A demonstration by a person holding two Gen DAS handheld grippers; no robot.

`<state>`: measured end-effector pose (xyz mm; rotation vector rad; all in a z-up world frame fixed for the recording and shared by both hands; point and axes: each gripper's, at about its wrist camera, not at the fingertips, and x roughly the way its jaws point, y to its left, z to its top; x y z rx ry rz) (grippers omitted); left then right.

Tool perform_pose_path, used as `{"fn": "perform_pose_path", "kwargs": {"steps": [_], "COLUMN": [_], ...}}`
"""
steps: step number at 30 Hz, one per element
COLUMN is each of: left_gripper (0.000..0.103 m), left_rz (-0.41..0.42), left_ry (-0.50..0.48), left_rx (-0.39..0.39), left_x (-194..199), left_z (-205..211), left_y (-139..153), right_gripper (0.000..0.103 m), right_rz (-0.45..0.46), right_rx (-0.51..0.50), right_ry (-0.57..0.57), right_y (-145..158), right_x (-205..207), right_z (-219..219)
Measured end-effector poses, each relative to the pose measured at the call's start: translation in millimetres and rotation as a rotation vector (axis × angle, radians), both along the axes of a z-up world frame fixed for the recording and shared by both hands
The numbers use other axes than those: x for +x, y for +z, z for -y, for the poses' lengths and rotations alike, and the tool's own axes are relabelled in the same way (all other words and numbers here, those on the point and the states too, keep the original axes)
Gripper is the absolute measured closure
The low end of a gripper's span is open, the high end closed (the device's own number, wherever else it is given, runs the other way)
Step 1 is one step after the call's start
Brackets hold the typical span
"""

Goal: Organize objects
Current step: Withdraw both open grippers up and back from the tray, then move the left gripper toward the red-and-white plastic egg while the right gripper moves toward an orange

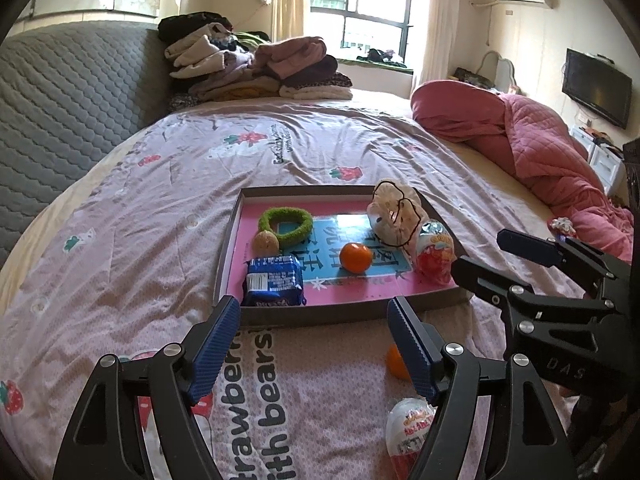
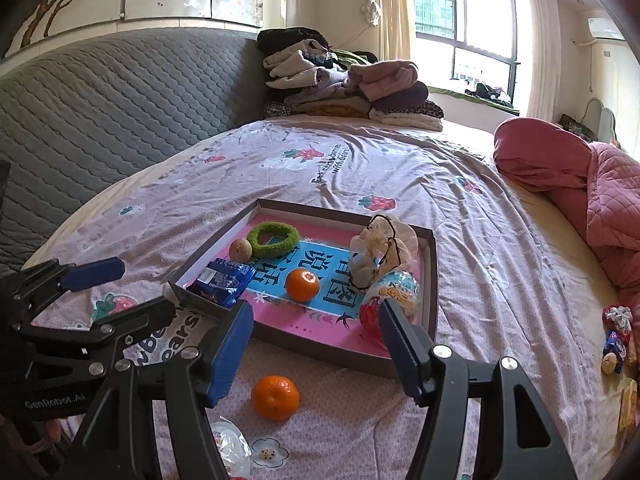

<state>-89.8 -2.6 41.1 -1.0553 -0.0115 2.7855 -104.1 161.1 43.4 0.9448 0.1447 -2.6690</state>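
Observation:
A shallow brown tray (image 1: 256, 317) (image 2: 429, 280) with a pink and blue floor lies on the bed. It holds a blue snack pack (image 1: 274, 282) (image 2: 222, 281), an orange (image 1: 355, 257) (image 2: 302, 284), a green fuzzy ring (image 1: 285, 224) (image 2: 273, 239), a walnut (image 1: 265, 243) (image 2: 240, 249), a clear bag of items (image 1: 394, 212) (image 2: 380, 250) and a toy egg (image 1: 436, 256) (image 2: 390, 300). A second orange (image 1: 396, 362) (image 2: 275, 397) and a second toy egg (image 1: 410, 434) (image 2: 232, 446) lie on the sheet in front of the tray. My left gripper (image 1: 316, 336) and my right gripper (image 2: 316, 340) are open and empty, hovering before the tray.
A pink quilt (image 1: 540, 152) (image 2: 600, 200) is heaped at the right. Folded clothes (image 1: 260, 68) (image 2: 352, 84) are stacked by the grey padded headboard (image 1: 72, 92). Small snacks (image 2: 616, 340) lie at the right near the quilt.

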Motion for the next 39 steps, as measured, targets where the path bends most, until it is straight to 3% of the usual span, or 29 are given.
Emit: {"fn": "perform_pose_path", "kwargs": {"steps": [22,39], "left_gripper": [0.026,0.026], "left_rz": [0.024,0.074], "left_ry": [-0.046,-0.114], "left_rx": [-0.006,-0.029], "left_x": [31,55], "left_z": [-13,-31], "left_y": [-13,-36], "right_gripper": [0.038,0.038], "right_rz": [0.024,0.067], "right_rx": [0.010,0.077], "right_ry": [0.012,0.033], "right_y": [-9,-30], "right_x": [8,17], "right_z": [0,2]}}
